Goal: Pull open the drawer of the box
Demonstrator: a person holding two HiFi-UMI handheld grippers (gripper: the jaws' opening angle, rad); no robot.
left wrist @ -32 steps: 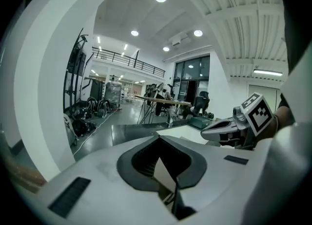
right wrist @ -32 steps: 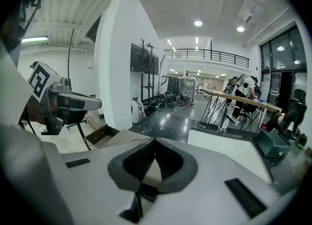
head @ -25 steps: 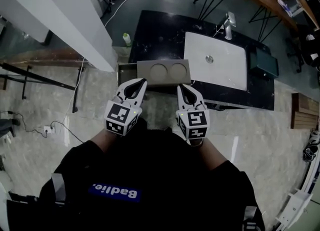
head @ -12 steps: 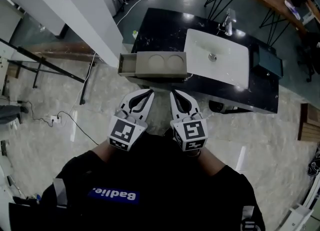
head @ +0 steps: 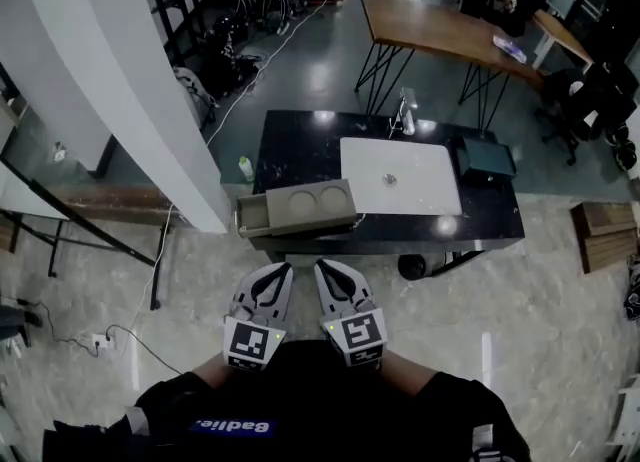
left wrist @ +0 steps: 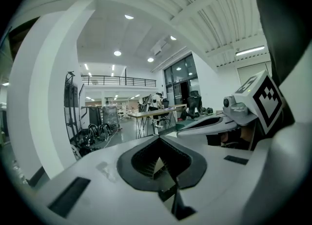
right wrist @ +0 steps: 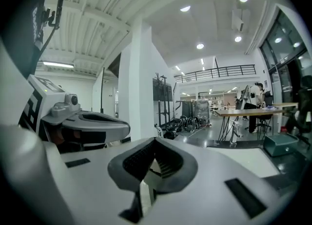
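A grey box (head: 318,206) with two round hollows on top stands at the front left of the black counter (head: 290,145). Its drawer (head: 252,216) sticks out to the left, past the counter's edge. My left gripper (head: 276,272) and right gripper (head: 325,270) hang side by side close to my body, well short of the box and touching nothing. Both are shut and empty. In the left gripper view the jaws (left wrist: 158,141) meet with only the room beyond them. The right gripper view shows the same (right wrist: 155,141).
A white basin (head: 400,178) with a tap (head: 406,115) fills the counter's middle, a dark teal case (head: 485,160) its right end. A green bottle (head: 246,168) stands by the white pillar (head: 150,80). A wooden table (head: 440,30) lies beyond. Cables run across the floor at left.
Both grippers have drawn back from the box toward my body and come closer together. The head view has risen and now takes in far more of the room.
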